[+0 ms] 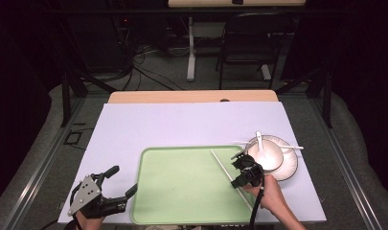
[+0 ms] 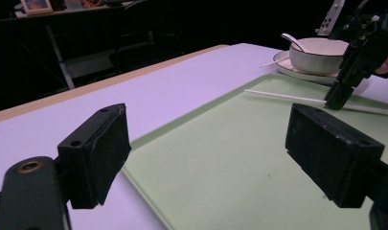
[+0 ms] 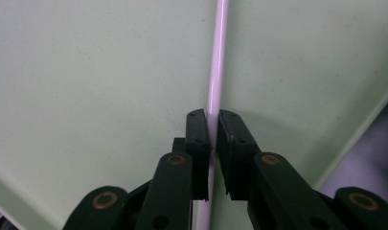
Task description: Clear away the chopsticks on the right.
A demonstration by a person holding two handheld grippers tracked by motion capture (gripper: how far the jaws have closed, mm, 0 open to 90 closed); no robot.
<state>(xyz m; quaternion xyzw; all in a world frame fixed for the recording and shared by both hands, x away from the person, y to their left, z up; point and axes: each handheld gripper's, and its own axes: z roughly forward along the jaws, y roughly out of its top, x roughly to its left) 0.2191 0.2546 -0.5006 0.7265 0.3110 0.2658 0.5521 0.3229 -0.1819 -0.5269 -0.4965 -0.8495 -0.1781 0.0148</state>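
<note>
One chopstick point(image 3: 216, 72) sat clamped in the right gripper point(image 3: 213, 125) mid-frame on one tray point(image 1: 182, 187); the left gripper point(image 1: 116, 184) gaped empty at lower left.

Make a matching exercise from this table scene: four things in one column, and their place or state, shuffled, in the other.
Things:
1. white chopstick
2. spoon
3. left gripper
4. bowl

Place or state:
A. open, beside the tray's left edge
B. standing on the plate
C. clamped in the right gripper on the green tray
D. resting in the bowl

Pairs: 1-C, 2-D, 3-A, 4-B
</note>
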